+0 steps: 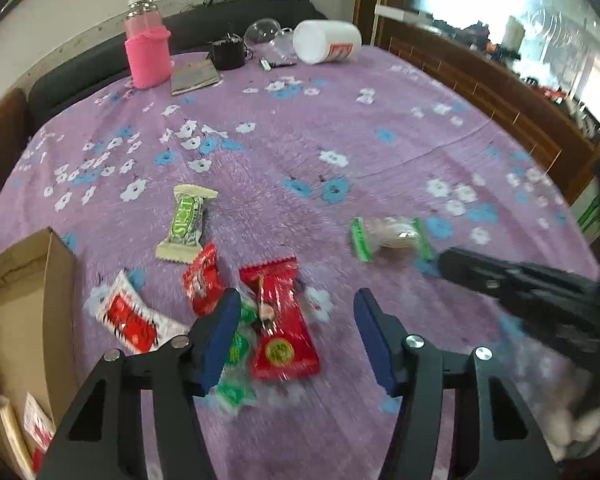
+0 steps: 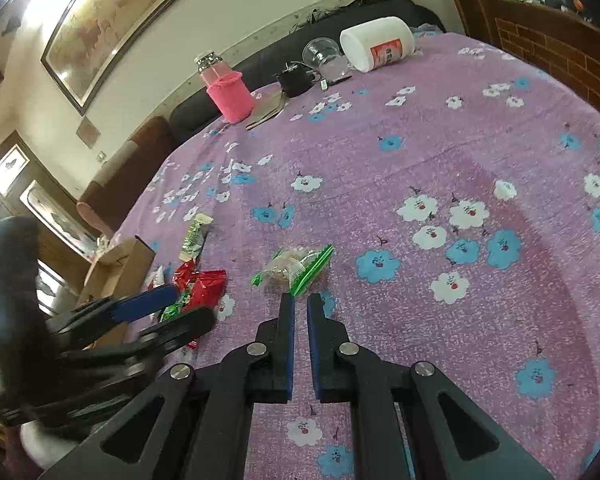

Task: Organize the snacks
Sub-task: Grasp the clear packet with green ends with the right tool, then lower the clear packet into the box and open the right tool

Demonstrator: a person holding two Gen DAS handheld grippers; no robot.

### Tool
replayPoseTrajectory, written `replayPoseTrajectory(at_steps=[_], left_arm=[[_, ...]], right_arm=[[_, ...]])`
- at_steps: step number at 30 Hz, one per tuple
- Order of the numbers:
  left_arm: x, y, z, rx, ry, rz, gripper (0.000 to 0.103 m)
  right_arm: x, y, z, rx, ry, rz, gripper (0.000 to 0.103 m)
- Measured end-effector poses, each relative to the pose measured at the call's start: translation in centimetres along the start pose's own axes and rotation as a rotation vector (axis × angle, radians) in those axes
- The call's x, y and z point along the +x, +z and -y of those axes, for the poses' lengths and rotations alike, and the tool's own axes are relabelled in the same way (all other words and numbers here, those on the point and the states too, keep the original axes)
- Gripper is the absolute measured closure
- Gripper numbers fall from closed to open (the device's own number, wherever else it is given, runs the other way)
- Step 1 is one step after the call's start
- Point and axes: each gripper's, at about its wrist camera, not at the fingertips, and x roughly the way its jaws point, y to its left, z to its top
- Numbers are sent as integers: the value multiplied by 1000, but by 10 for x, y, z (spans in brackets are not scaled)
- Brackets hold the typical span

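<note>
Left gripper (image 1: 296, 304): fingers spread wide, holding nothing, poised low over a cluster of wrapped snacks on the purple flowered tabletop (image 1: 340, 120). Between and just ahead of the fingers lies a large red packet (image 1: 280, 320), overlapping a green wrapper (image 1: 236, 376) that passes under the left finger. Beside these are a small red packet (image 1: 202, 282), a red-and-white packet (image 1: 130, 316) and, a little farther in, a green-and-cream bar (image 1: 186, 222).

A cardboard box (image 1: 58, 280) stands open at the tabletop's near left edge, with a few packets already inside. It is judged to be the collection point.

Right gripper (image 2: 301, 300): fingers nearly closed, a narrow gap between them, holding nothing. Their tips sit just short of a clear bag with green ends (image 2: 294, 268), which lies apart from the cluster, toward the right. Contact cannot be confirmed.

Assessment: sorting is partly done; six snacks remain out. The step in hand appears to be the left pick from the cluster. The next move calls for lowering onto the large red packet alone and closing, without dragging the green wrapper beneath it.
</note>
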Motion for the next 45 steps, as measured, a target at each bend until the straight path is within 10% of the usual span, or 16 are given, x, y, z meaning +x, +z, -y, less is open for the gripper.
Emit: replayPoseTrajectory(at_steps=[3,13,18,27,33,45], left_arm=[[9,-1,0,9,-29,-18,85],[-40,-28,-11,-102,-129,64,86],[-91,-47,-25,-175,-183,142,86],[-149,-82,-58,-256,-177,235,86],[-160,-108,-101,-367,-140,253,86],[-181,-151,-188,-529,7,262,85]], right_arm=[[-5,3,3,15,13,21,96],[-1,4,16,76,58,1,93],[-5,8,20,136,95,24,48],[38,32,-19,-13,-86,-92,48],[49,24,-31,-85,-219,-98,73],[-8,17,-123,-202,-50,-9,77]])
